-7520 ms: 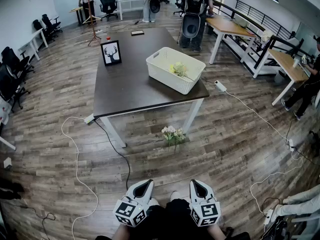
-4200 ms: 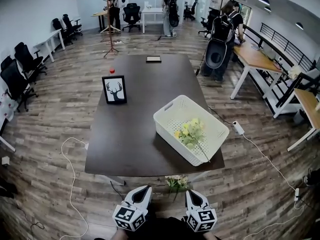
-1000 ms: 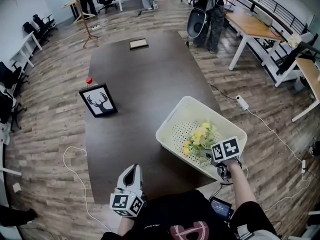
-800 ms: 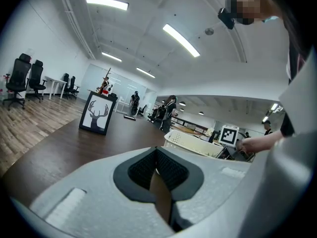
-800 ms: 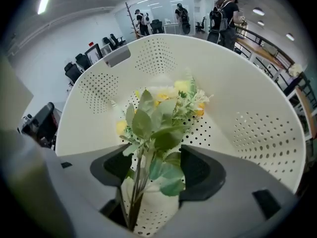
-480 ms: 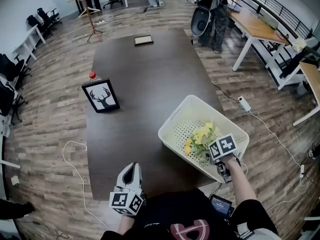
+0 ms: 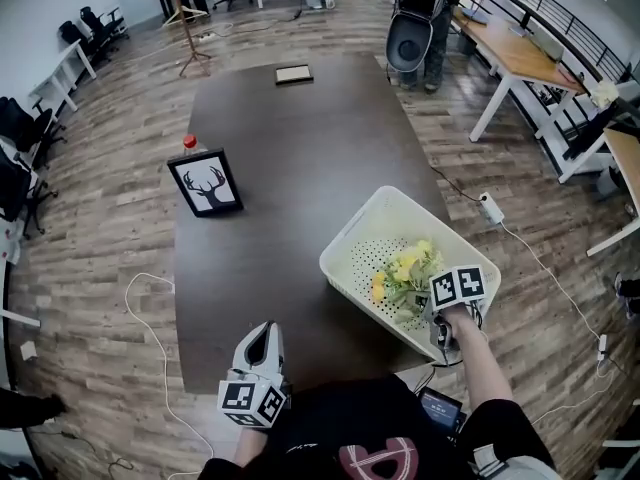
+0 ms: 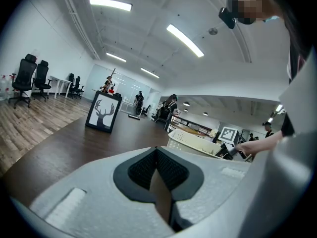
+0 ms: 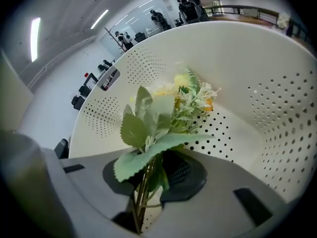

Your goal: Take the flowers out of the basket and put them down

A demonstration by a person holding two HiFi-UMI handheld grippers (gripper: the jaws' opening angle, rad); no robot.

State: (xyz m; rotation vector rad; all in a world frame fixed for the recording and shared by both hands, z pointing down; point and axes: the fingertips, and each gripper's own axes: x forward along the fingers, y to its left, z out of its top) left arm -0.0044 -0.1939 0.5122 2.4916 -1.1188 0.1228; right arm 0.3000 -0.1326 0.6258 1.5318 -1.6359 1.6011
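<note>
A bunch of yellow and white flowers [image 7: 405, 273] with green leaves lies in the white perforated basket [image 7: 350, 230] at the near right corner of the dark table [image 7: 290, 148]. My right gripper [image 7: 427, 304] reaches down into the basket from its near side. Its jaws have just been closing and now pinch the green stems [image 9: 143, 185], with the flowers [image 9: 173, 108] standing up before the basket wall [image 9: 257, 83]. My left gripper [image 7: 263, 340] hovers at the table's near edge, shut and empty [image 8: 157, 167], well left of the basket [image 8: 190, 142].
A framed deer picture [image 7: 207, 183] stands on the table's left side with a red-capped bottle [image 7: 189, 143] behind it. A dark flat object [image 7: 293, 73] lies at the far end. A person with a backpack [image 7: 415, 18] stands beyond the table. A power strip [image 7: 490, 208] lies on the floor.
The person has walked up to the table and the right gripper has gone into the basket. Over the last second its marker cube has rolled a little. The left gripper has stayed put.
</note>
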